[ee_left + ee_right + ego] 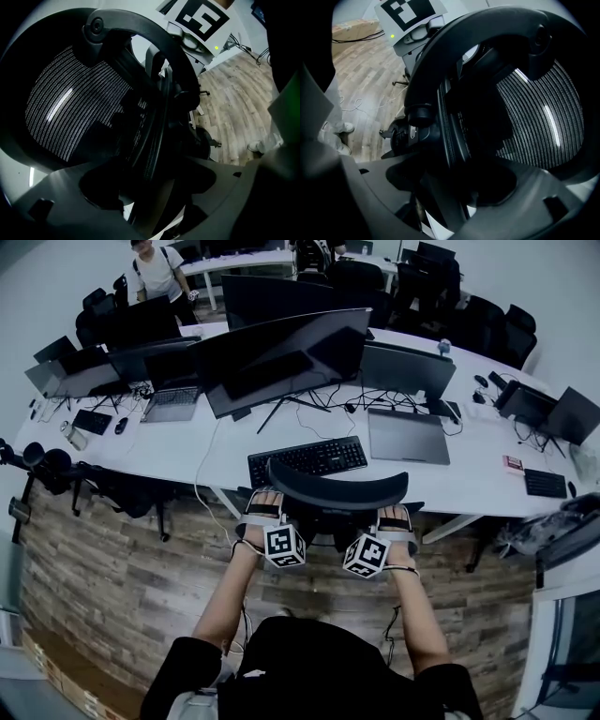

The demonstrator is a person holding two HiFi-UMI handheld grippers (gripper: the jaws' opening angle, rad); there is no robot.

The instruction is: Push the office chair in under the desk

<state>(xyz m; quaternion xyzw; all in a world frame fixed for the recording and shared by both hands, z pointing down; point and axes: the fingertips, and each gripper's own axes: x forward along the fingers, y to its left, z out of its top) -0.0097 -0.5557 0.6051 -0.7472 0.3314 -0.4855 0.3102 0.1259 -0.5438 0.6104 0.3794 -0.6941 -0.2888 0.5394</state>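
1 chair [337, 491] stands with its backrest at the desk [187, 460] edge, just before 1 keyboard [307, 457]. 2 grippers hold its rim: the left gripper [263, 507] and right gripper [395, 519] each seem clamped narrowly on it.

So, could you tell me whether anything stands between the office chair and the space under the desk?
Nothing visible does. The office chair sits at the desk edge, before the keyboard, with the left gripper and right gripper on its backrest. The space under the desktop is hidden, so it remains unchecked.
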